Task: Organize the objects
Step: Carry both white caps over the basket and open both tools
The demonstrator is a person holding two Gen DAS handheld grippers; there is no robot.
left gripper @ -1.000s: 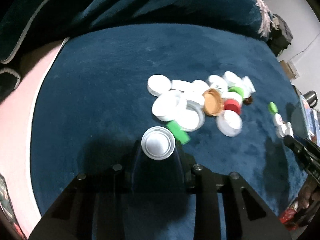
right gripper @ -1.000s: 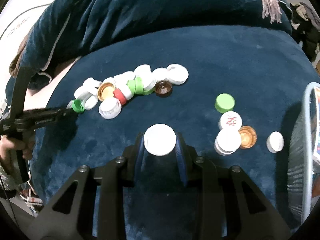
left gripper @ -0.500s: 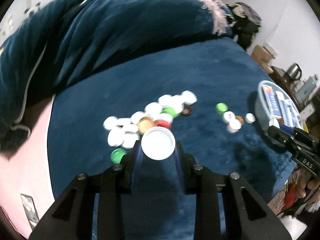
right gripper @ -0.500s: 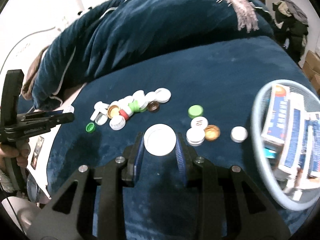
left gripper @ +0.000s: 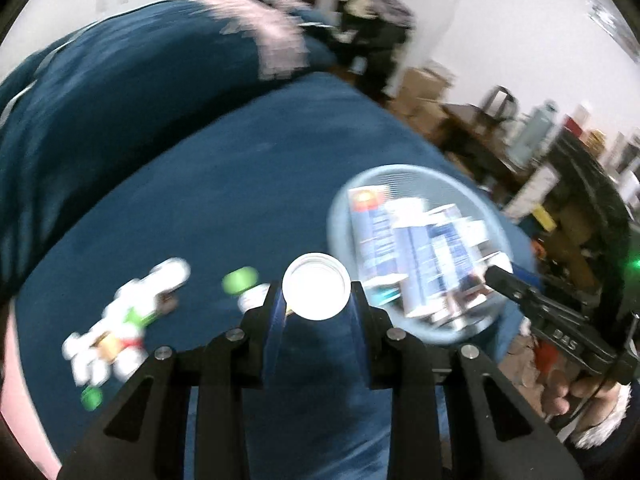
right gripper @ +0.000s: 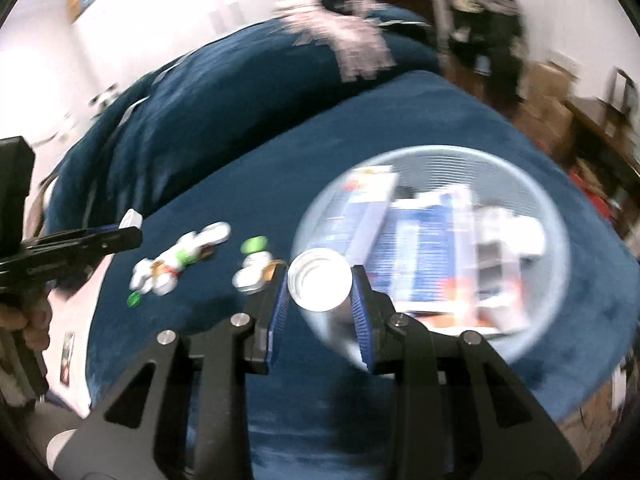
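Observation:
My left gripper [left gripper: 317, 305] is shut on a white bottle cap [left gripper: 316, 291], held above the blue blanket next to the round light-blue basket [left gripper: 340, 200]. My right gripper [right gripper: 320, 292] is shut on another white cap [right gripper: 320, 285], held over the near left rim of that basket [right gripper: 560, 240]. The basket holds several blue and white boxes [right gripper: 428, 248]. A pile of white, green, red and brown caps [left gripper: 124, 320] lies on the blanket to the left; it also shows in the right wrist view [right gripper: 176, 264]. Both views are motion-blurred.
A green cap [right gripper: 254, 245] and a few white caps [right gripper: 252, 274] lie between the pile and the basket. One loose green cap [left gripper: 91, 398] lies near the blanket's left edge. A bunched blue blanket [left gripper: 120, 92] rises behind. Furniture and boxes [left gripper: 520, 140] stand at the right.
Both grippers have risen and swung right, each still holding its cap. The basket has come into full view under the right gripper and the cap pile has slid to the left.

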